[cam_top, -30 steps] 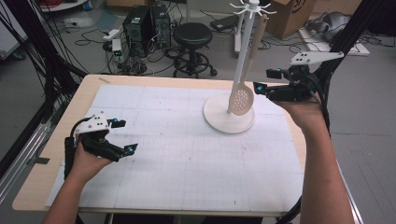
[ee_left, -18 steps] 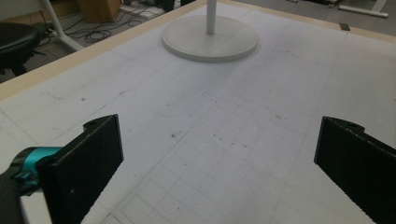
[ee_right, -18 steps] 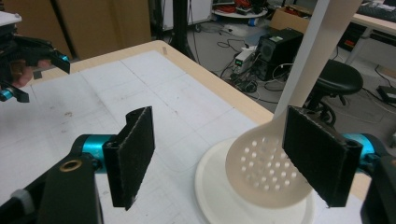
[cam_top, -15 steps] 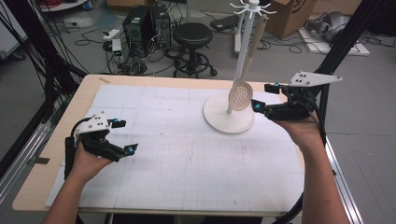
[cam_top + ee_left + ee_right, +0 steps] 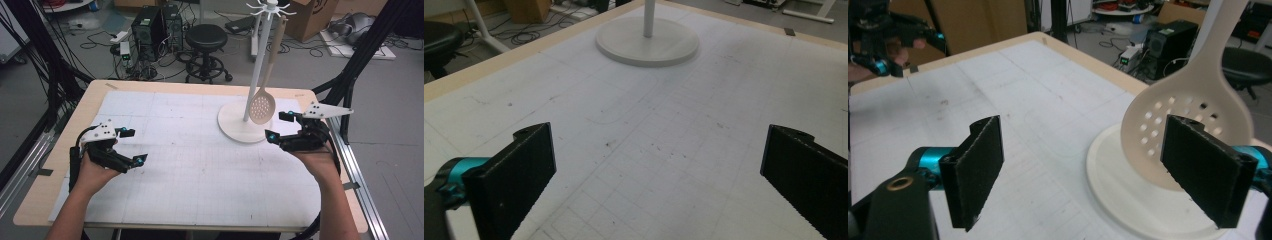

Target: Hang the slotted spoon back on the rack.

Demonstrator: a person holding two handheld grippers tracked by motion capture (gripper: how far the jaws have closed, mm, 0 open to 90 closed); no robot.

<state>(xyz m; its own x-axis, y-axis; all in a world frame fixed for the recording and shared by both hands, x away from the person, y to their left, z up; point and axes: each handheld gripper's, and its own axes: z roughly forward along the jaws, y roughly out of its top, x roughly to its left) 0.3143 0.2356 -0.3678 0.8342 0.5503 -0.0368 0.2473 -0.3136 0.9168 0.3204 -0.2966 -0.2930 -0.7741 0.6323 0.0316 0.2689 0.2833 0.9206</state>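
Shifted since 1 second ago: right gripper (image 5: 279, 126), then higher and farther back beside the rack, now lower, just in front of the slotted spoon (image 5: 262, 106). Left gripper (image 5: 131, 146) about where it had been, near the table's left edge.

Table (image 5: 60, 150) first: pale wood rim, covered by a white gridded mat (image 5: 200, 165), scuffed with dark specks in the left gripper view.

On the mat's far right side, a white rack (image 5: 257, 65): round flat base (image 5: 232, 125), upright pole, hooks at the top. Base seen too in the left gripper view (image 5: 646, 42).

Hung from 1 hook, the spoon, cream, bowl pierced with round holes, dangling over the base beside the pole. In the right gripper view, bowl (image 5: 1168, 115) close behind the jaw on that view's right, partly hidden by it; touching or not, cannot tell.

Right gripper (image 5: 1098, 170): 2 jaws spread wide, gripping nothing, only mat and base between them.

Left gripper (image 5: 659, 165): jaws likewise spread wide, nothing held, bare mat between, well apart from the rack.
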